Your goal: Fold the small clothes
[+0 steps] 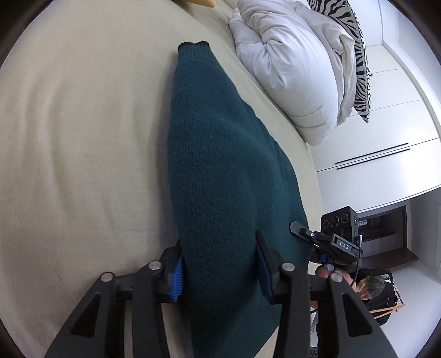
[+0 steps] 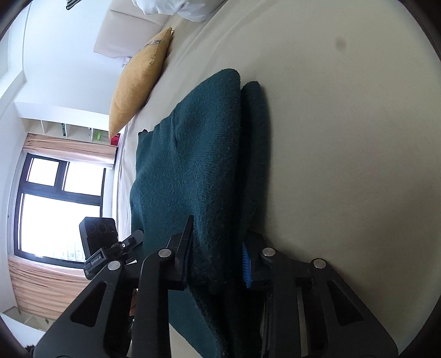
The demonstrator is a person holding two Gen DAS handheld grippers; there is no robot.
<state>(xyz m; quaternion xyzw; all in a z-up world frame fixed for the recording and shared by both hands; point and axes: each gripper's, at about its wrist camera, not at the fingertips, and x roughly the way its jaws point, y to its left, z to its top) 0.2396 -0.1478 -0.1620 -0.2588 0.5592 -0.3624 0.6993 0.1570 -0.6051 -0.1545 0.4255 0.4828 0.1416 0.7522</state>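
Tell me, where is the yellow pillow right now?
In the right wrist view, the mustard-yellow cushion lies at the upper left, on the far part of the cream bed, beyond the dark teal knitted sweater and below the white duvet.

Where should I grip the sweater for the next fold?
Grip the sweater by its near edge, coming low from the bed's near side. It lies lengthwise away from both grippers, already doubled, so the thick near hem gives the jaws a firm bite.

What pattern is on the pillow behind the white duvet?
Black-and-white zebra stripes on the pillow, clearest in the left wrist view.
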